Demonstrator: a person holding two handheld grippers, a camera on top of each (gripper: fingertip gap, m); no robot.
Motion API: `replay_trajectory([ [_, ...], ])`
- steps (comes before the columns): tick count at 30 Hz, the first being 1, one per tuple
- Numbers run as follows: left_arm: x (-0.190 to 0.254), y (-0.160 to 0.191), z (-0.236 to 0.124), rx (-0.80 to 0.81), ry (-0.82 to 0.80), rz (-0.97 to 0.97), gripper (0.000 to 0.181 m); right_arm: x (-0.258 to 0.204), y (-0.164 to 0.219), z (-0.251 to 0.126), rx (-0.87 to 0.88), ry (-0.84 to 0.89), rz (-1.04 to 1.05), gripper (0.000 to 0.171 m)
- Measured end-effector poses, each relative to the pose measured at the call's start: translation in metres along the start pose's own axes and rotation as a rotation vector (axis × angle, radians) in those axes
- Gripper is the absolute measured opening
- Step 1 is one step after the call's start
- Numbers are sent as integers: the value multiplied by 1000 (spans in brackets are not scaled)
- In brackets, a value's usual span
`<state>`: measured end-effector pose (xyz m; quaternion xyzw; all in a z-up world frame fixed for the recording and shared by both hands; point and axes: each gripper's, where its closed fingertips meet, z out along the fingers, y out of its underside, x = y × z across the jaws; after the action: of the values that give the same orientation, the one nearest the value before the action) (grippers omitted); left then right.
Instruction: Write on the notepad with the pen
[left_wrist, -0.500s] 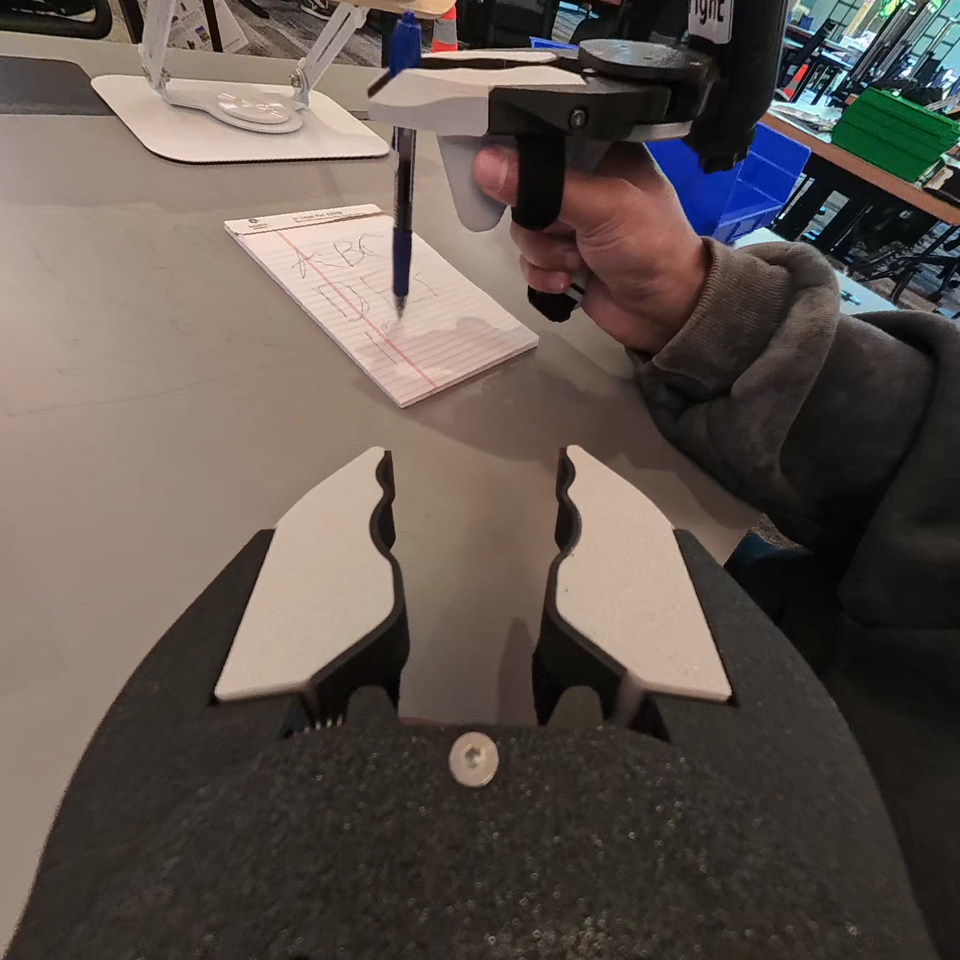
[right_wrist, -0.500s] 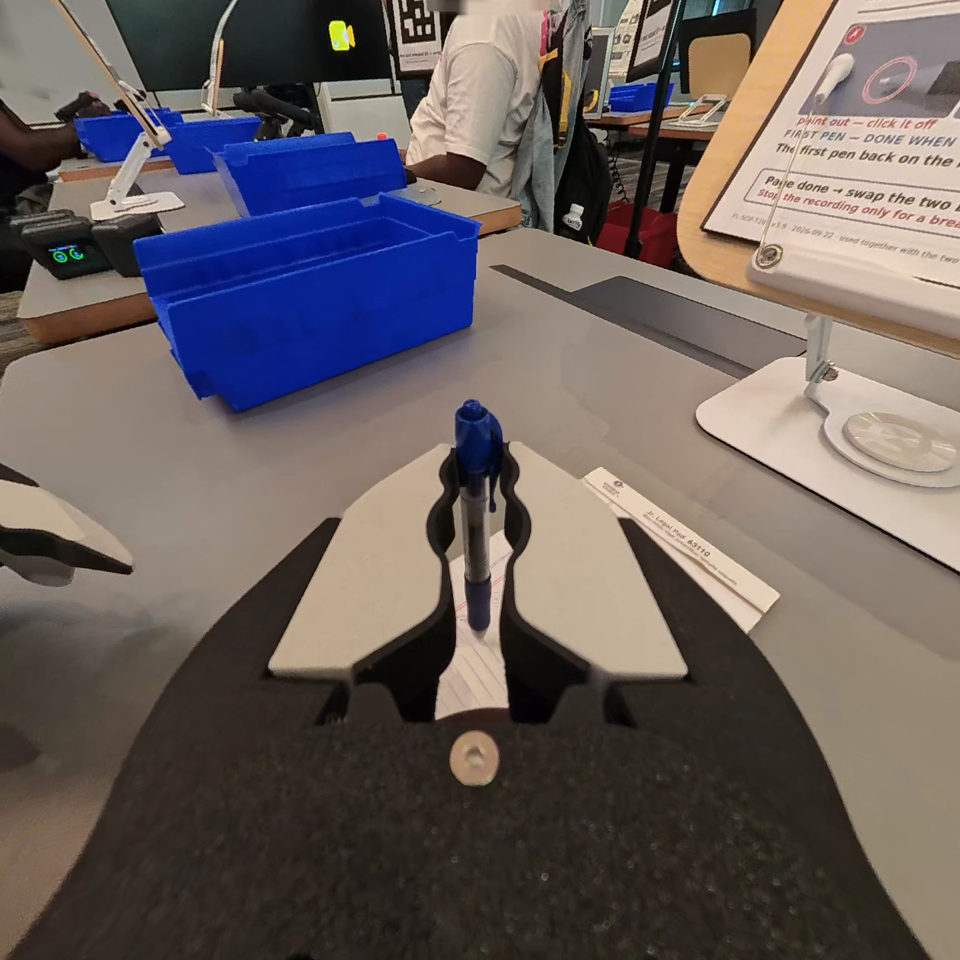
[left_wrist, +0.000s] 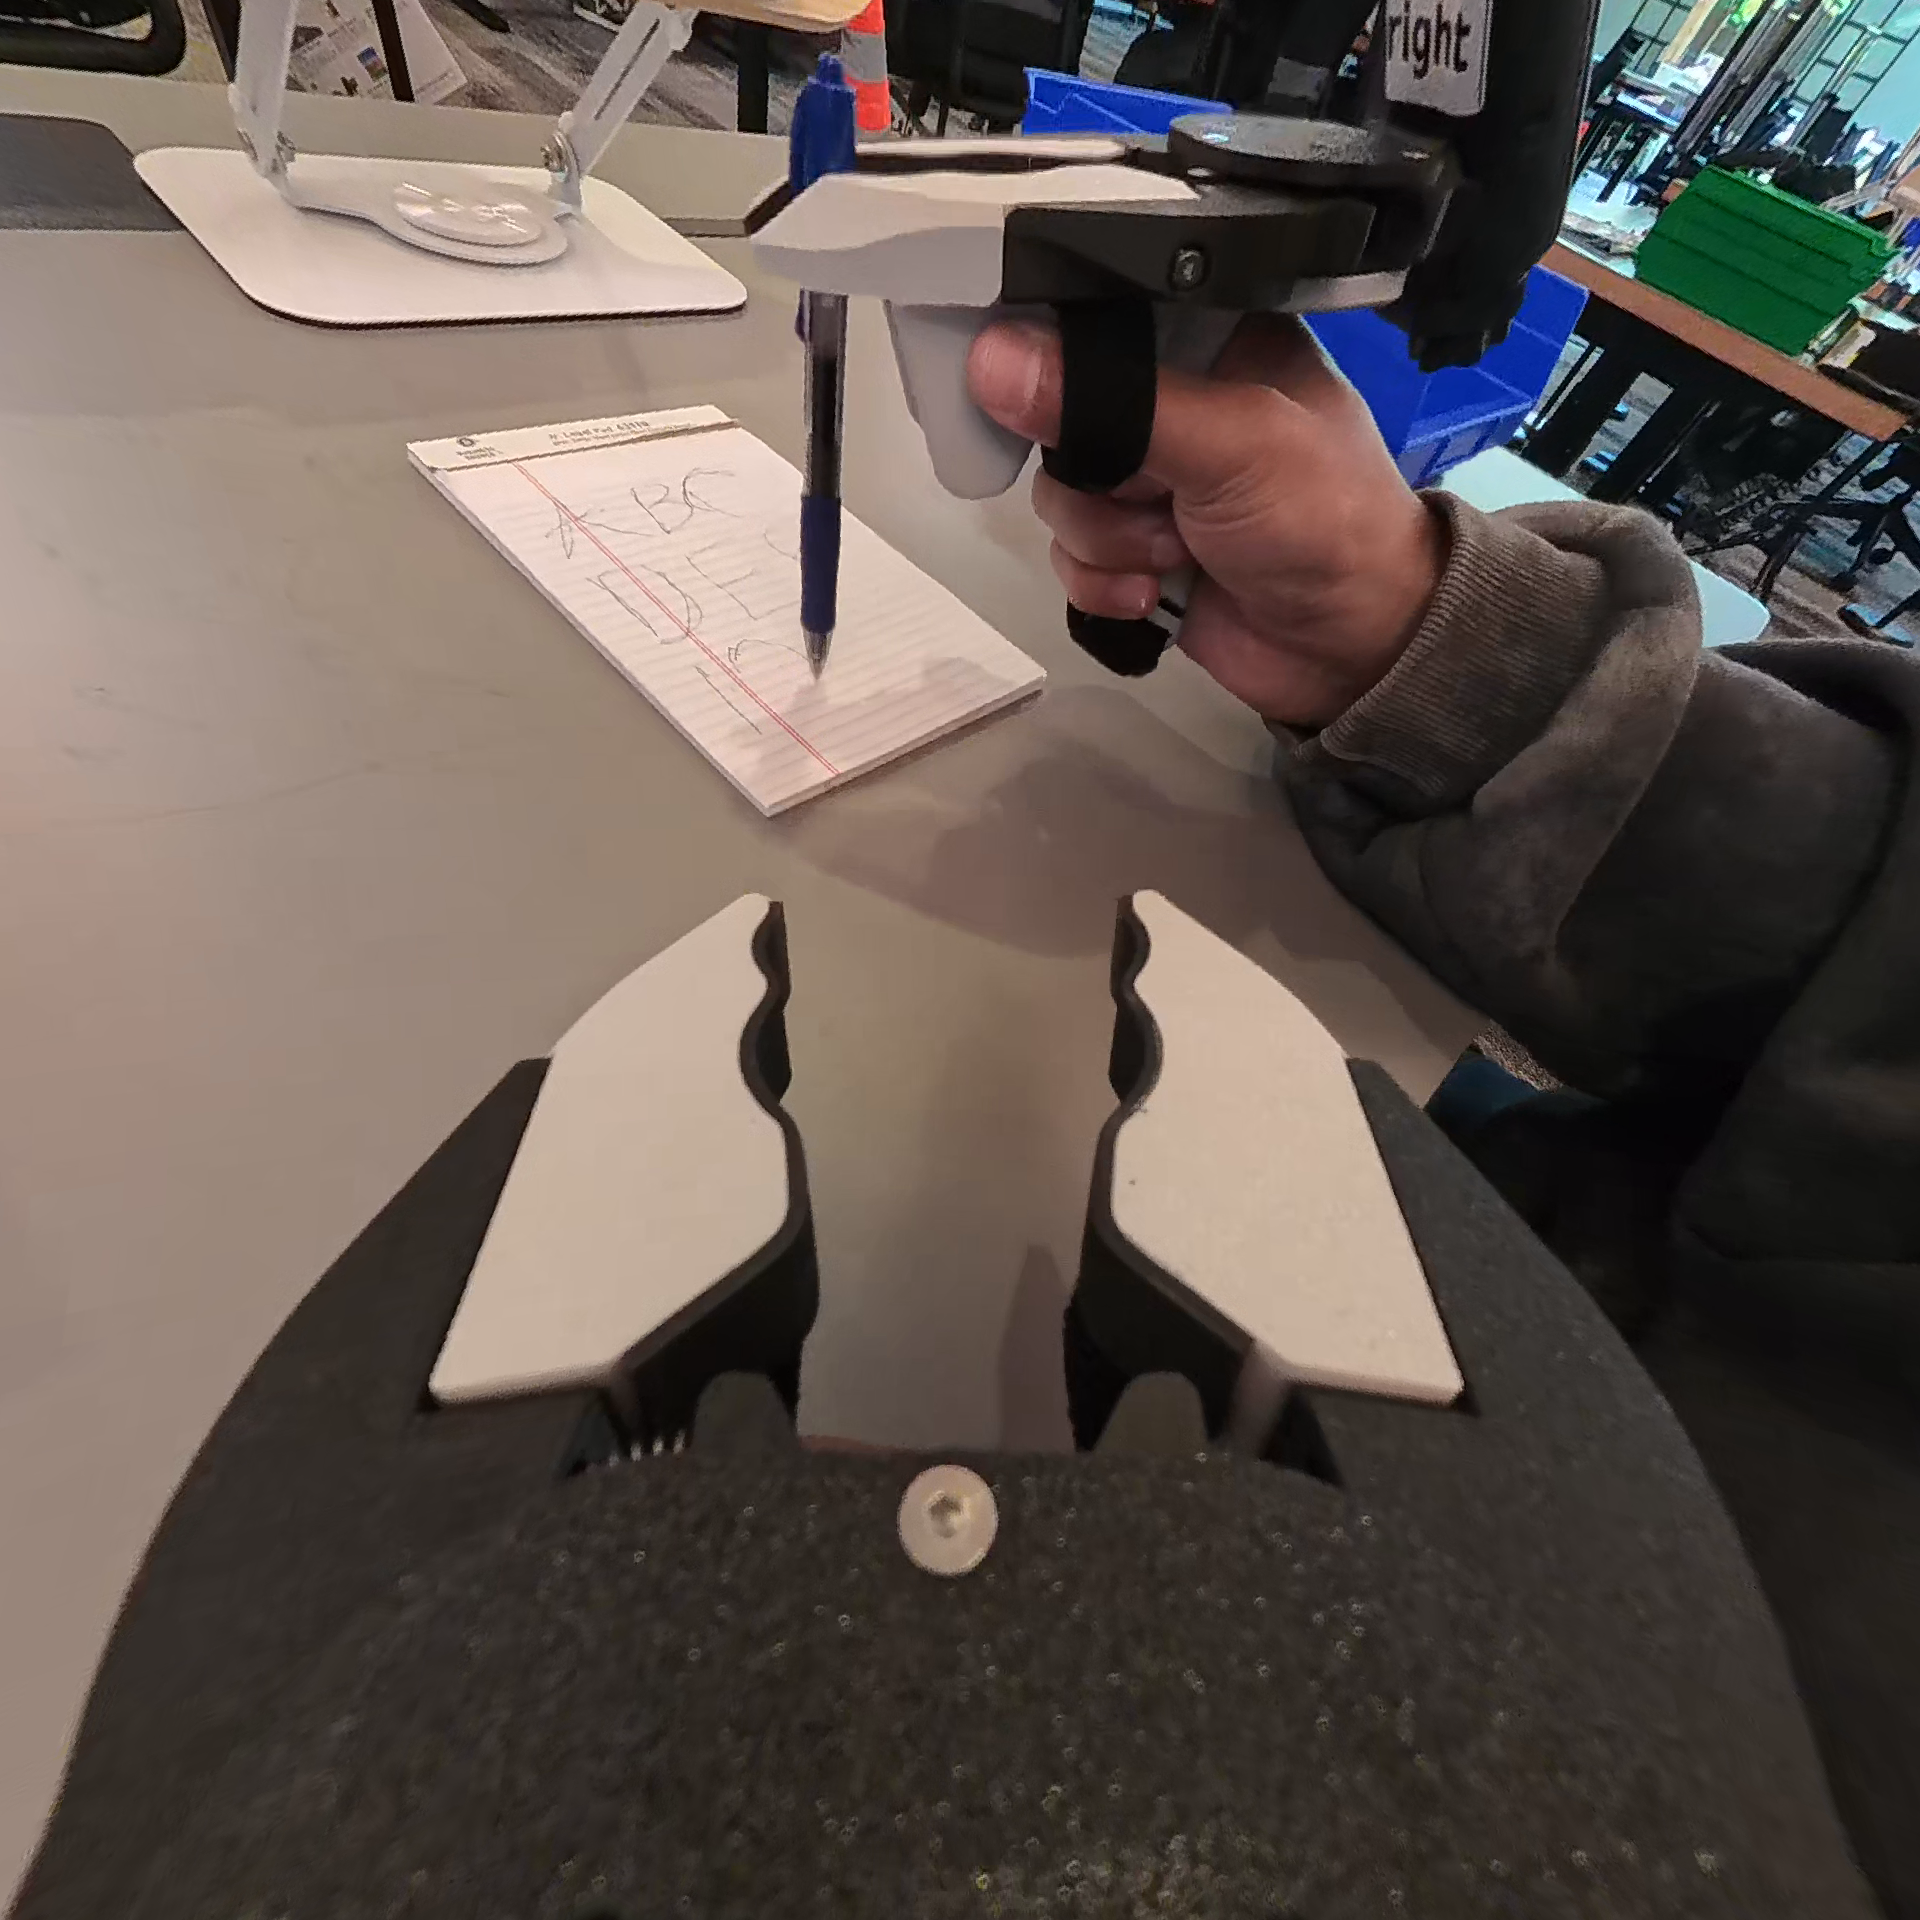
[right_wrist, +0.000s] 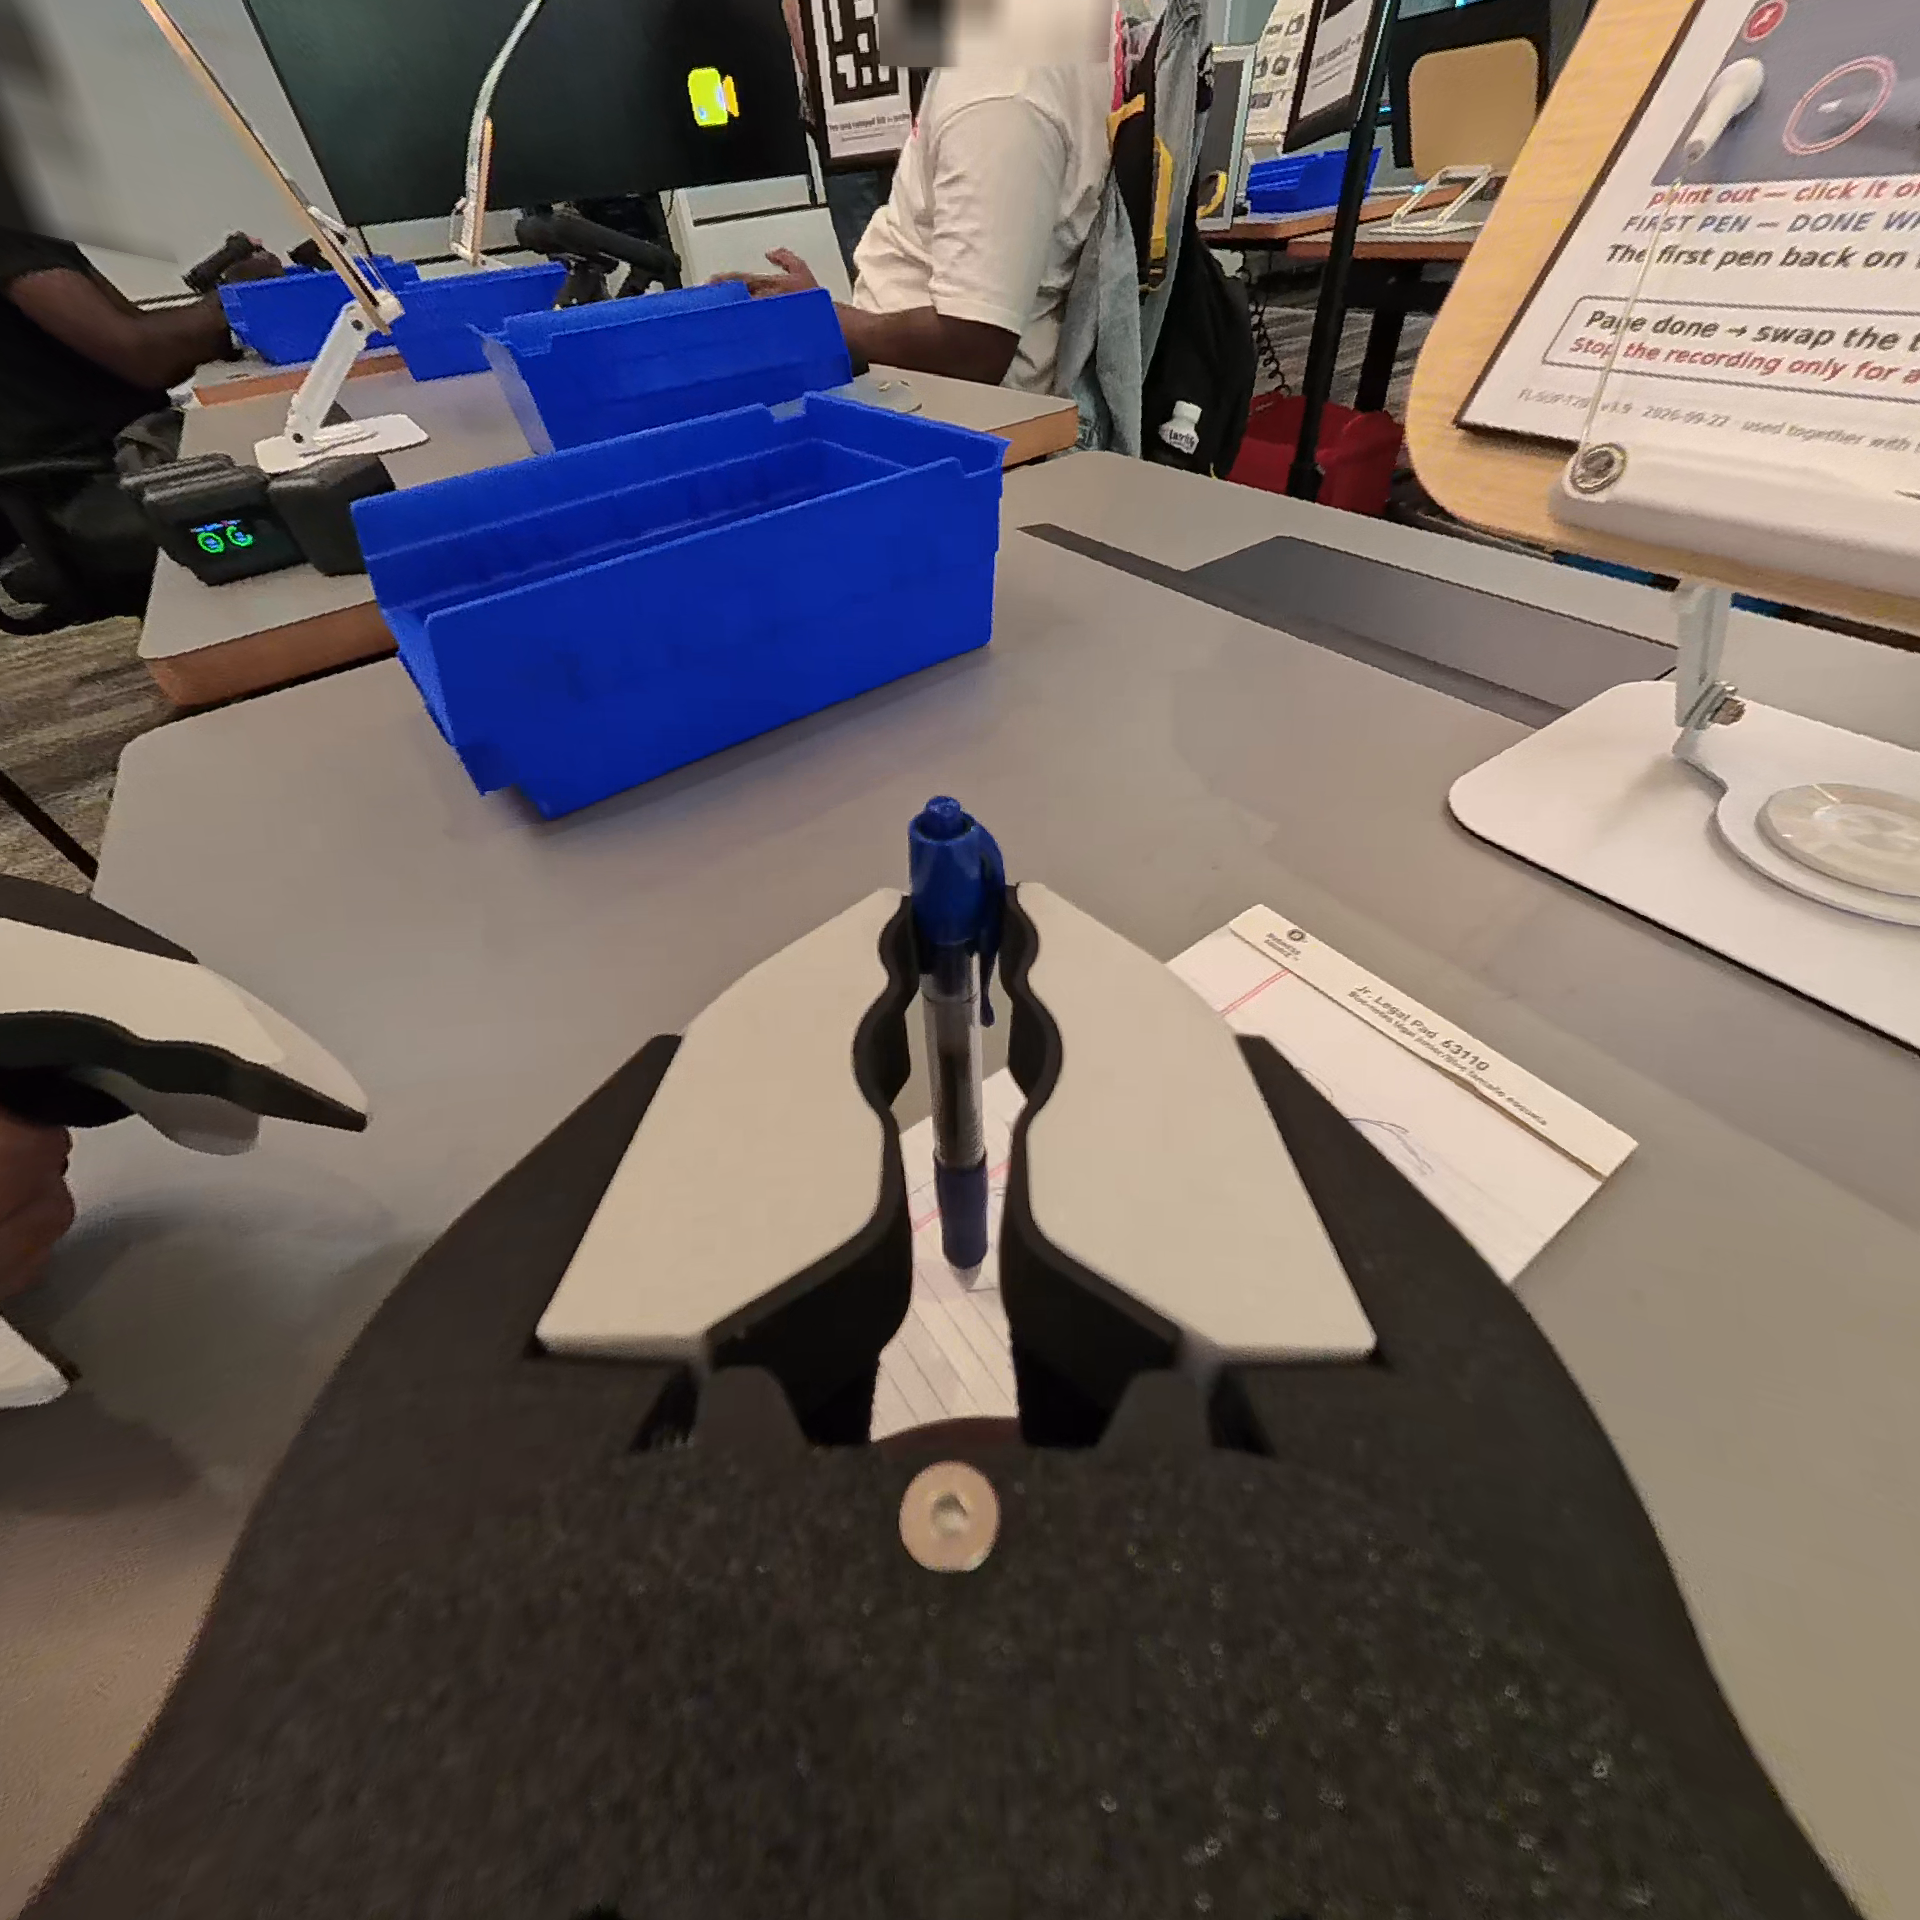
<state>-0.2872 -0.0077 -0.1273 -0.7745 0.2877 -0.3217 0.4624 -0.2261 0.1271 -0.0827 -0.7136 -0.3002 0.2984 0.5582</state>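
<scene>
While my right gripper (right_wrist: 956, 925) clamps the pen (right_wrist: 954, 1091) upright, tip on the notepad (left_wrist: 727, 582) beneath its fingers, I judge writing is midway; next, steady strokes. My left gripper (left_wrist: 951, 935) hangs released, nearer me.

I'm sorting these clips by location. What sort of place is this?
Probably a shared data-collection lab or workshop: rows of work tables, blue bins on them, an instruction sheet on a stand, and another person seated at the next table.
</scene>
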Motion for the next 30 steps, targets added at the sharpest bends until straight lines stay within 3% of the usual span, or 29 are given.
replay_trajectory([
  [11,6,0,-1,-2,6,15,59,-16,0,8,4,-35,10,14],
  [25,11,2,1,-15,13,24,59,-6,3,-10,-14,-3,-9,14],
  [30,12,2,2,-18,13,31,59,7,-19,-15,53,33,-16,14],
])
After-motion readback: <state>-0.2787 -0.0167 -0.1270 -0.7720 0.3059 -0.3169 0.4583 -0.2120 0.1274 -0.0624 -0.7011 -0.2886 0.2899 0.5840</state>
